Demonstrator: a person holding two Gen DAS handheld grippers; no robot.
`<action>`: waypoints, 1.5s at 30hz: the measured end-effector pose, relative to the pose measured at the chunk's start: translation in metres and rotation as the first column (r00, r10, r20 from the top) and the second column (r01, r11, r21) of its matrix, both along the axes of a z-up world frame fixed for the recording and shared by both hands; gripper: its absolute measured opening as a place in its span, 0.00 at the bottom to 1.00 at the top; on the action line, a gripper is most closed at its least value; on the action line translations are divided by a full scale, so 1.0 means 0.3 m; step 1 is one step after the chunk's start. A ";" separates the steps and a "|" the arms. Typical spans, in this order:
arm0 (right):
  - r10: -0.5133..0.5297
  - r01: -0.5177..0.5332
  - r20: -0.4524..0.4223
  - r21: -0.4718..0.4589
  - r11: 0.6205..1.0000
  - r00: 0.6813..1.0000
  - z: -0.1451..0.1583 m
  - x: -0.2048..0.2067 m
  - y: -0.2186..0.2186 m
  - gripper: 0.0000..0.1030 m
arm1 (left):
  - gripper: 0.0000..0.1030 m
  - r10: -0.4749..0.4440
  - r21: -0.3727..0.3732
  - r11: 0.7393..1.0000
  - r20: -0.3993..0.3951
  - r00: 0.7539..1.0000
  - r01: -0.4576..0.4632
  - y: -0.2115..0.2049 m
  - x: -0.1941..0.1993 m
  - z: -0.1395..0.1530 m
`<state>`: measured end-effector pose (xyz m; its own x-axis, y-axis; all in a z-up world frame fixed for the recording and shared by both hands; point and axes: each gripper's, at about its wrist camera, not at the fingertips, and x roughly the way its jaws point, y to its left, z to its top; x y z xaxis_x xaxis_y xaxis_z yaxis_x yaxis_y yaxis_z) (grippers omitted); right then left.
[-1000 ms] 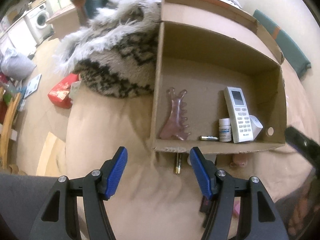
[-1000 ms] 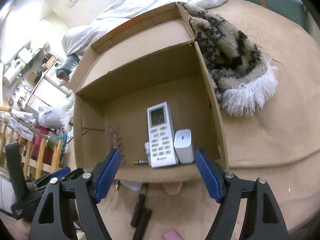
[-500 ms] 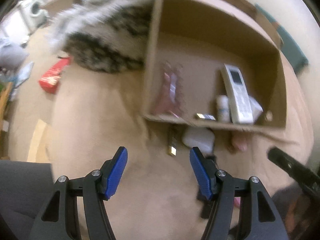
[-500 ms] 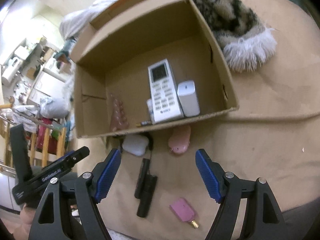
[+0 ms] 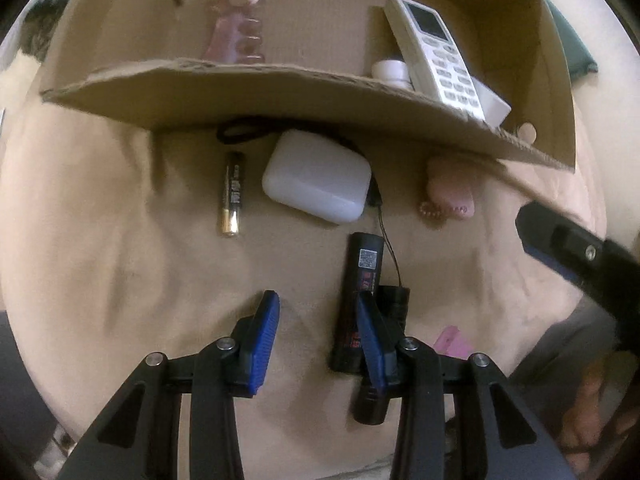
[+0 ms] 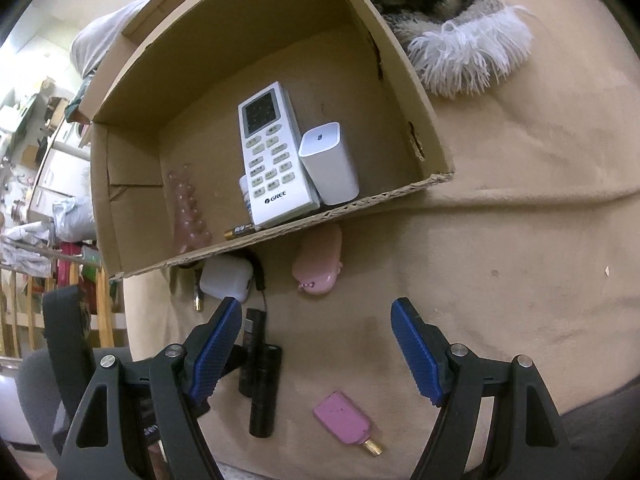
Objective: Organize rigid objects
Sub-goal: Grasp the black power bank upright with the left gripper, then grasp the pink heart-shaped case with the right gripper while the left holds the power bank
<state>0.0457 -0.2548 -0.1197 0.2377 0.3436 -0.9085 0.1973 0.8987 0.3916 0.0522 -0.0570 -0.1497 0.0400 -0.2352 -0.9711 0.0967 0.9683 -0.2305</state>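
Observation:
A cardboard box [image 5: 280, 92] [image 6: 132, 184] lies on a beige blanket and holds a white remote [image 5: 436, 52] [image 6: 272, 156], a white charger [image 6: 330, 162], a small white bottle [image 5: 390, 72], a pink comb [image 5: 240, 28] [image 6: 188, 212] and a battery [image 6: 240, 231]. In front of it lie a battery [image 5: 232, 194], a white case [image 5: 318, 176] [image 6: 226, 282], a pink pouch [image 5: 450, 190] [image 6: 320, 264], black cylinders [image 5: 360, 296] [image 6: 260, 376] and a pink tag [image 6: 344, 422]. My left gripper [image 5: 318, 332] is open, low over the blanket beside the black cylinders. My right gripper [image 6: 316, 356] is open above the pink tag.
A furry black-and-white throw [image 6: 440, 20] lies right of the box. A teal cushion [image 5: 572, 44] sits behind it. Room clutter and a wooden rack [image 6: 24, 280] show at the far left. The right gripper's body [image 5: 580, 256] reaches in at the left wrist view's right edge.
Both grippers have dropped lower and pulled back from the box toward the loose items in front of it. The left gripper's jaws have narrowed somewhat. No object has moved.

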 end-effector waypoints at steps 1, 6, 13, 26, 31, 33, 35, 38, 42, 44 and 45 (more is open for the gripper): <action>0.002 -0.002 -0.001 0.001 1.000 1.000 -0.001 0.001 0.003 0.79 | 0.35 -0.006 0.001 1.000 0.009 1.000 0.006 -0.007 -0.001 -0.001; 0.013 -0.013 -0.007 -0.011 1.000 1.000 -0.009 0.015 0.009 0.79 | 0.41 -0.029 0.011 1.000 0.029 0.999 0.028 -0.060 -0.005 -0.018; -0.025 0.025 -0.019 -0.003 1.000 0.999 -0.029 0.023 0.001 0.79 | 0.15 -0.057 0.076 0.996 0.032 0.998 0.054 -0.074 -0.004 -0.028; 0.047 -0.053 -0.071 -0.090 0.995 0.996 -0.107 0.116 0.033 0.79 | 0.14 0.148 0.075 0.985 0.075 0.986 -0.154 0.126 0.036 0.031; 0.090 -0.099 -0.069 -0.131 0.986 0.994 -0.138 0.155 0.084 0.79 | 0.15 0.152 0.084 0.984 0.067 0.986 -0.158 0.190 0.029 0.028; 0.102 -0.113 -0.079 -0.143 0.983 0.992 -0.154 0.164 0.096 0.79 | 0.15 0.152 0.089 0.983 0.066 0.986 -0.158 0.204 0.034 0.037; 0.109 -0.121 -0.084 -0.146 0.982 0.990 -0.170 0.173 0.113 0.79 | 0.15 0.153 0.093 0.983 0.064 0.986 -0.159 0.197 0.038 0.033; 0.135 -0.146 -0.076 -0.178 0.973 0.988 -0.173 0.174 0.133 0.79 | 0.15 0.147 0.098 0.983 0.069 0.987 -0.154 0.169 0.052 0.031; 0.170 -0.183 -0.074 -0.236 0.955 0.983 -0.181 0.171 0.169 0.79 | 0.15 0.125 0.117 0.984 0.084 0.989 -0.135 0.148 0.046 0.030; 0.183 -0.193 -0.064 -0.249 0.949 0.981 -0.177 0.170 0.183 0.79 | 0.15 0.125 0.126 0.983 0.080 0.989 -0.134 0.143 0.046 0.025; 0.185 -0.194 -0.059 -0.250 0.949 0.981 -0.176 0.169 0.196 0.77 | 0.15 0.125 0.129 0.983 0.079 0.989 -0.134 0.145 0.040 0.022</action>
<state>0.0962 -0.1959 -0.1725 0.1576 0.1367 -0.9780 0.0229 0.9896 0.1420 0.0642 -0.0134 -0.1429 0.1312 -0.0919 -0.9871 -0.0199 0.9952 -0.0953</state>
